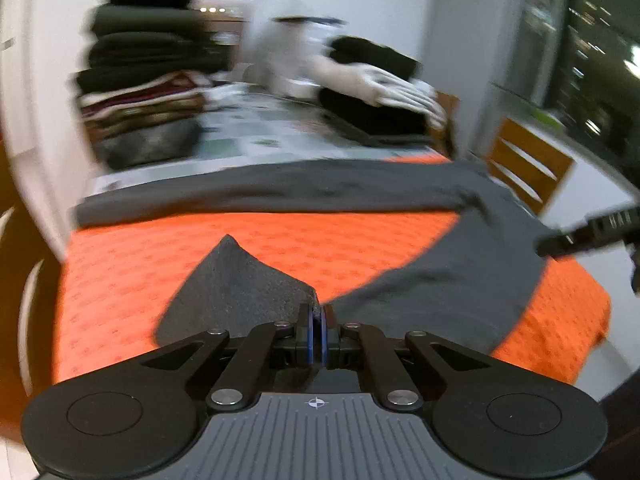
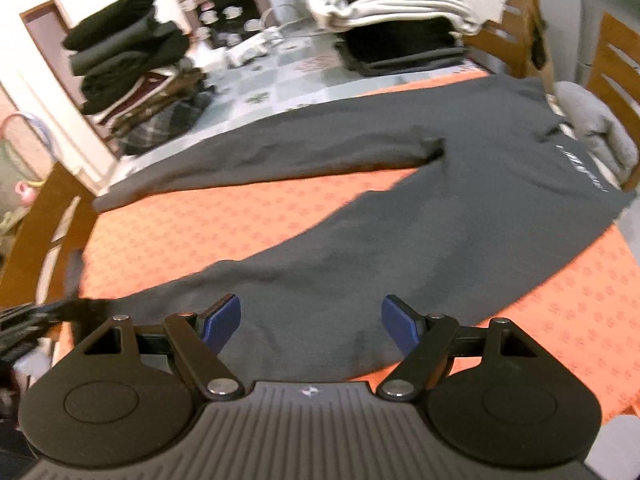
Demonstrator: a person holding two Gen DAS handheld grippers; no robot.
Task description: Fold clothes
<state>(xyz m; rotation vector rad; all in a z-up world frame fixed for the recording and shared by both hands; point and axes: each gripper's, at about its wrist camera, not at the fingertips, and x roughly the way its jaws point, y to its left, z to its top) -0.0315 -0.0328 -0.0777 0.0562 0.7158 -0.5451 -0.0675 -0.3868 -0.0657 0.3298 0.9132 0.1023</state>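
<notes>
Item: dark grey trousers [image 2: 400,208], spread on orange cloth [image 2: 208,232]. Left gripper [image 1: 318,320] clamped on a leg end at 6 o'clock. Right gripper [image 2: 311,326] held wide apart, nothing gripped, above the fabric.

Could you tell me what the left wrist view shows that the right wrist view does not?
Only the left wrist view shows the left gripper shut on a lifted end of the dark grey trousers.

Only the right wrist view shows the right gripper open above the trousers, holding nothing, plus pale lettering near the waist.

Both show the trousers spread on the orange tablecloth, stacks of folded clothes behind, and wooden chairs.
</notes>
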